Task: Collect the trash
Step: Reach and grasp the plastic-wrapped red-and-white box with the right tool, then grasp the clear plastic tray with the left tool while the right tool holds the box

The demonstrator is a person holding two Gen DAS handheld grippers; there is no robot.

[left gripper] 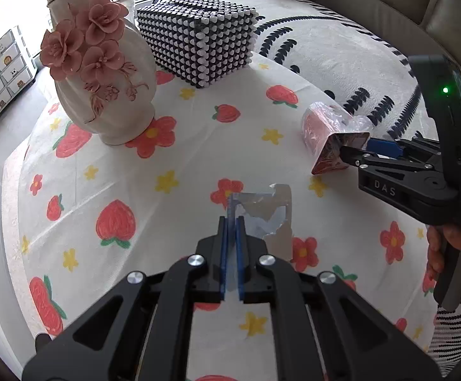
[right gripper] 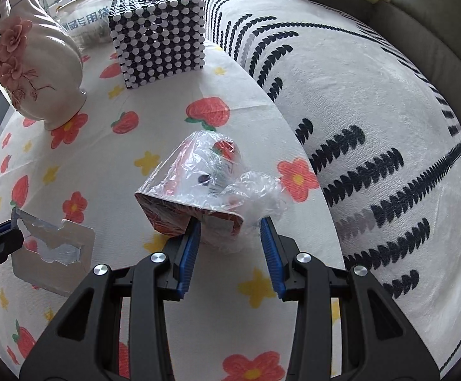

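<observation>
A torn silver foil piece lies on the flowered tablecloth. My left gripper is shut on its near edge; it also shows in the right wrist view. A red carton wrapped in clear plastic lies near the table's right edge. My right gripper is open, one blue finger at the carton's open end, the other beside the crumpled plastic. In the left wrist view the right gripper touches the carton.
A white vase with pink flowers stands at the back left. A black-and-white beaded box stands behind the middle. A striped rug lies beyond the table's right edge, with a sofa behind it.
</observation>
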